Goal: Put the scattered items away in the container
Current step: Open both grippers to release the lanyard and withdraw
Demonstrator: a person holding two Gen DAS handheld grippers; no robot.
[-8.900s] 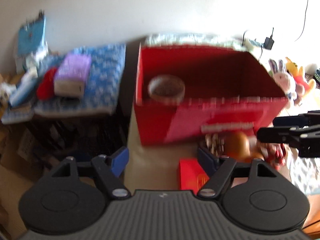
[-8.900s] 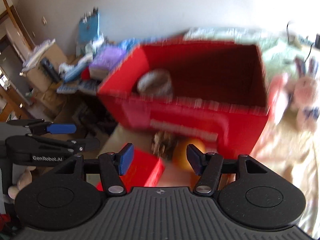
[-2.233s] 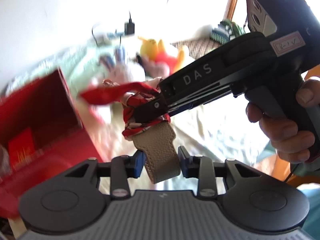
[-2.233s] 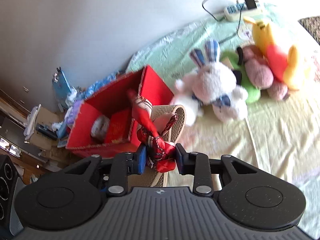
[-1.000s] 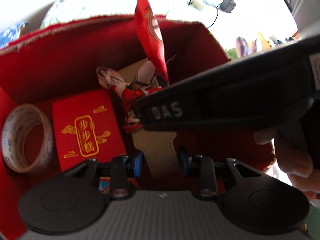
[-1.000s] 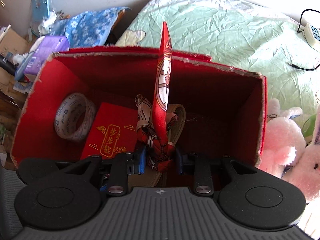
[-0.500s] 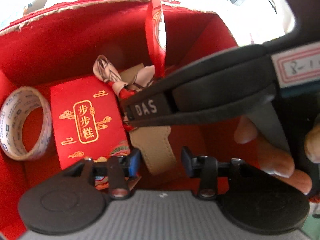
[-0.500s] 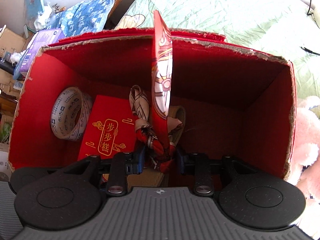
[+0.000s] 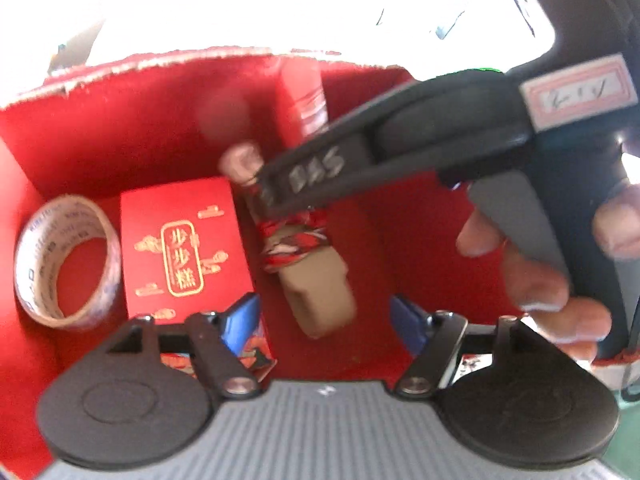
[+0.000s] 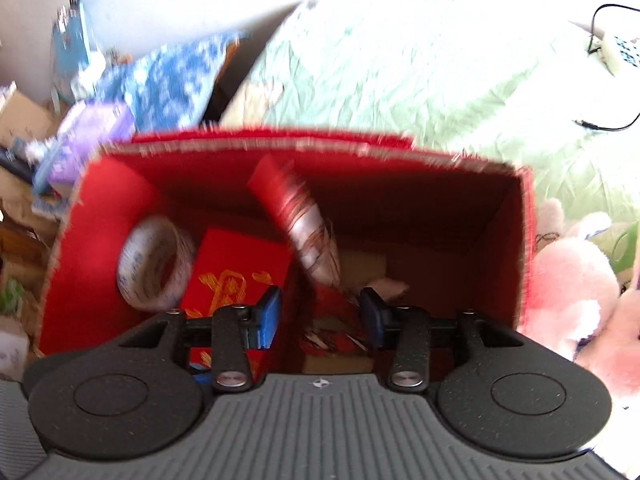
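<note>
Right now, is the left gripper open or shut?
Open: the left gripper has its jaws spread, clear of the tan strap between them.

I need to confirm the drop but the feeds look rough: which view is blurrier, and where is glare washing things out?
Right wrist view is blurrier: the red box, tape roll and scarf smear with motion. Left wrist view keeps the red packet fairly crisp, though the strap is soft. Glare blows out everything above the box rim there, and the bedding in the right wrist view.

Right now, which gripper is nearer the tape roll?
Left. The left gripper hangs just right of the tape roll; the right gripper sits farther right, over the scarf-wrapped strap.
</note>
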